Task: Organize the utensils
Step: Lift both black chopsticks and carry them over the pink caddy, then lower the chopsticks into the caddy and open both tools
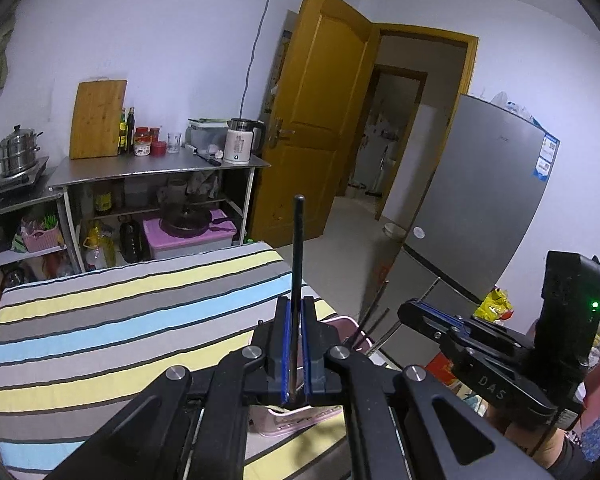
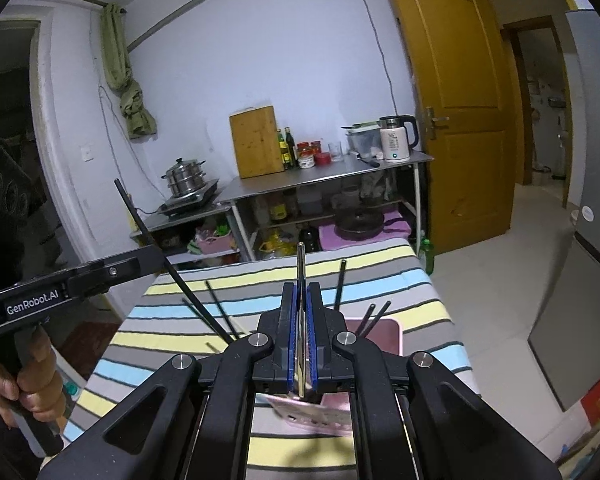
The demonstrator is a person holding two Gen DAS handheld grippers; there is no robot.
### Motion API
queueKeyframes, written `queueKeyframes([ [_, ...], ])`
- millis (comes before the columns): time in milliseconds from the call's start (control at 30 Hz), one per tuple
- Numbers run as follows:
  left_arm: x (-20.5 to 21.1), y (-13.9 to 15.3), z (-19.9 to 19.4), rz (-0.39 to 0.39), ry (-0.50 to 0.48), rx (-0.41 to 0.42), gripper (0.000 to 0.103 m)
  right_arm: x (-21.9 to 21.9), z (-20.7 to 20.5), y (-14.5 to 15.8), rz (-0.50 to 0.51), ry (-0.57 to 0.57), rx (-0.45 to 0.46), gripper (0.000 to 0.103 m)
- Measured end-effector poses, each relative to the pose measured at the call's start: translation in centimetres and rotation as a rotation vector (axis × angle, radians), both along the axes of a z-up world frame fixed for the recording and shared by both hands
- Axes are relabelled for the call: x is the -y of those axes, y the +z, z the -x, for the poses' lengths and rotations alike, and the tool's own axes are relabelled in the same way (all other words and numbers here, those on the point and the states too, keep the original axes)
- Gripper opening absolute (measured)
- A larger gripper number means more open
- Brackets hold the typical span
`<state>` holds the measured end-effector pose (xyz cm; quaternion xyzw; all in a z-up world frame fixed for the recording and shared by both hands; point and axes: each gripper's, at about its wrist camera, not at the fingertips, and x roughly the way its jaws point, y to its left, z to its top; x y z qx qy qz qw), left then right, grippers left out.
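Observation:
My left gripper (image 1: 296,304) is shut on a black chopstick (image 1: 298,248) that points up and away; it also shows in the right wrist view (image 2: 140,220), held by the left gripper (image 2: 156,254). My right gripper (image 2: 301,290) is shut on a thin shiny metal utensil (image 2: 300,268), seen edge-on. A pink utensil basket (image 2: 384,332) sits on the striped table (image 2: 340,276) just below both grippers, with several black chopsticks (image 2: 340,284) standing in it. The basket also shows in the left wrist view (image 1: 296,416), and the right gripper (image 1: 424,312) is to its right.
A steel shelf (image 2: 324,176) with a kettle (image 2: 396,138), jars, bottles and a cutting board stands against the far wall. A steamer pot (image 2: 184,176) sits to its left. A grey fridge (image 1: 480,208) and an open yellow door (image 1: 320,120) are to the right.

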<state>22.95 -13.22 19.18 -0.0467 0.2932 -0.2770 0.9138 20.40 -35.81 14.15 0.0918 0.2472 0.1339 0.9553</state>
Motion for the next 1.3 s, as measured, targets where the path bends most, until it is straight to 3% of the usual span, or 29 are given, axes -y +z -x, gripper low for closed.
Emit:
queueKeyframes([
  [533,1.3,-6.2,-2.2,-0.062,-0.01,-0.085,0.004,-0.2,-1.8,-4.8,0.029,0.005,-0.099,0.005],
  [1000,1.8,-8.3,-2.3,-0.083,-0.029,-0.123,0.005,-0.6,-2.4,-7.8,0.02,0.022,-0.191,0.005],
  [1133,1.5,-7.6,-1.9,-0.073,-0.024,-0.109,0.005,-0.4,-1.9,-7.5,0.019,0.016,-0.188,0.012],
  [1300,0.6,-6.8,-0.7,-0.064,-0.009,-0.082,0.007,0.0,-0.9,-6.7,0.019,0.011,-0.165,0.013],
])
